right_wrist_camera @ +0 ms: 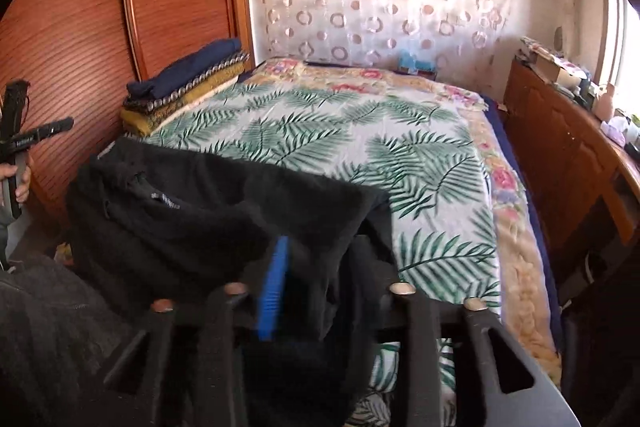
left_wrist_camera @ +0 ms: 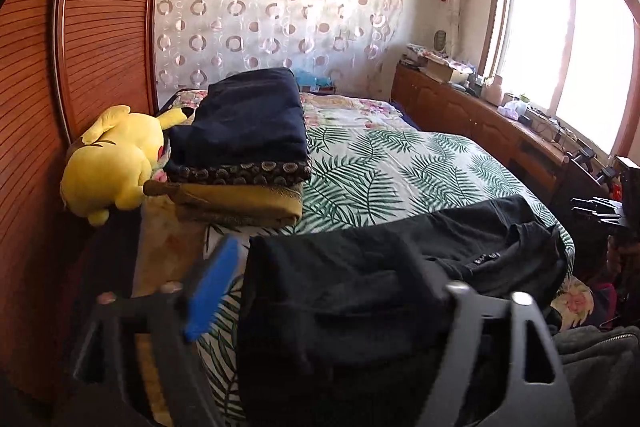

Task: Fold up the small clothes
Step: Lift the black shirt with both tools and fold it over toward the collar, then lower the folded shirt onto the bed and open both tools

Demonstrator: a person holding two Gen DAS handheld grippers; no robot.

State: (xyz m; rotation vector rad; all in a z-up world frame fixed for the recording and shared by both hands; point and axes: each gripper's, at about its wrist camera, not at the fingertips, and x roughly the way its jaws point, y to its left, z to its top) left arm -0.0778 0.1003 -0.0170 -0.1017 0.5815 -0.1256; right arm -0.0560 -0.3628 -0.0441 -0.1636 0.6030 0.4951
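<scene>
At about nine o'clock in the left wrist view a yellow plush toy [left_wrist_camera: 114,159] lies against the wooden wardrobe [left_wrist_camera: 60,67], touching a stack of folded blankets [left_wrist_camera: 244,163] at the bed's left edge; if the cloth is swung wide toward that side, it could catch the stack or knock the toy off; moving toward six o'clock, the left gripper [left_wrist_camera: 320,311] has its jaws closed on the black garment [left_wrist_camera: 400,267], one blue pad [left_wrist_camera: 214,291] showing at the left and the other finger buried in cloth, so how much fabric is pinched I cannot tell, and a shallow bite could slip as the piece is lifted; the garment itself lies lifted and bunched over the near edge of the bed [left_wrist_camera: 400,167], on the fern-print cover, with a small label near its neck; at about four o'clock a grey garment [left_wrist_camera: 600,359] sits close by and could be dragged along; in the right wrist view the right gripper [right_wrist_camera: 320,287] grips the same garment's other end, jaws shut on a thick wad beside the blue pad [right_wrist_camera: 274,291]; the likely fault, in my judgement, is uneven tension between the two grips, which would twist the fold or pull a double layer; the sagging middle could also slide off the bed toward the floor.
</scene>
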